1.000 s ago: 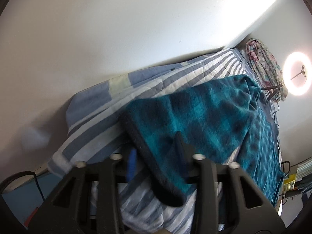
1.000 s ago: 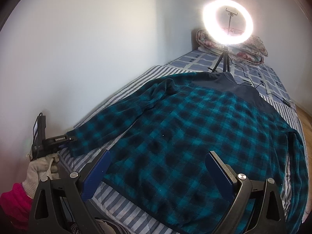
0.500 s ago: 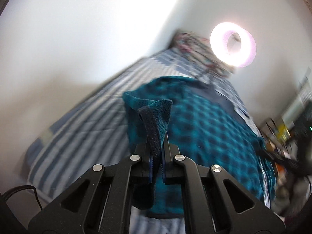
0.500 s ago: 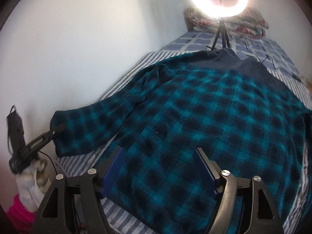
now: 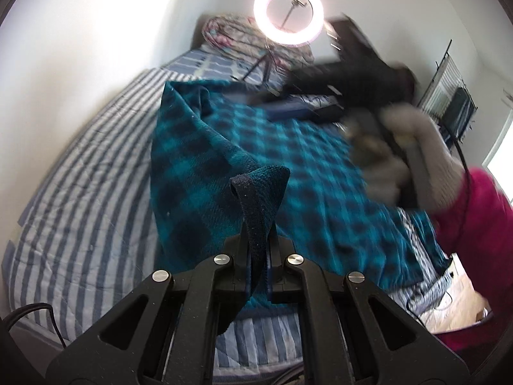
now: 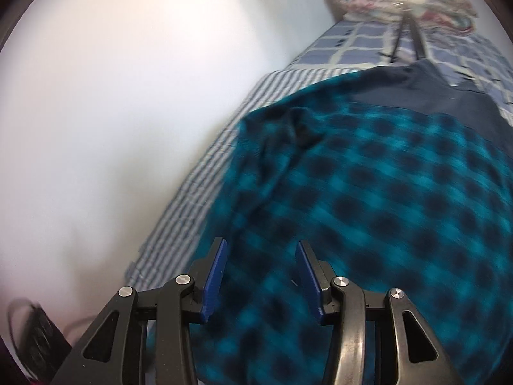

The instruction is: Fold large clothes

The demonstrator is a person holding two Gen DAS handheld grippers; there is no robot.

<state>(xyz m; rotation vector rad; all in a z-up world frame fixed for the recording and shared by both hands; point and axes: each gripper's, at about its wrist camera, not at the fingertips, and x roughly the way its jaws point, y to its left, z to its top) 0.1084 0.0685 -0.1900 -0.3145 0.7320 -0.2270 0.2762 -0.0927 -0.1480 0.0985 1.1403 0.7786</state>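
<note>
A teal and dark blue plaid fleece shirt (image 5: 304,166) lies spread on a striped bed (image 5: 86,192). My left gripper (image 5: 258,256) is shut on the shirt's sleeve cuff (image 5: 256,199), lifted and folded over the body of the shirt. In the right wrist view the shirt (image 6: 384,208) fills the frame, its navy yoke (image 6: 433,96) at the far end. My right gripper (image 6: 261,272) is open and empty, just above the shirt near its left side. The right gripper also shows blurred in the left wrist view (image 5: 346,73).
A lit ring light (image 5: 288,12) on a tripod stands on the bed's far end by a floral pillow (image 5: 231,32). A white wall (image 6: 128,96) runs along the bed's left side. The person's gloved hand and pink sleeve (image 5: 474,211) are at right.
My left gripper closed on the sleeve cuff and carried it up and over the shirt. My right gripper moved forward over the shirt and narrowed its opening.
</note>
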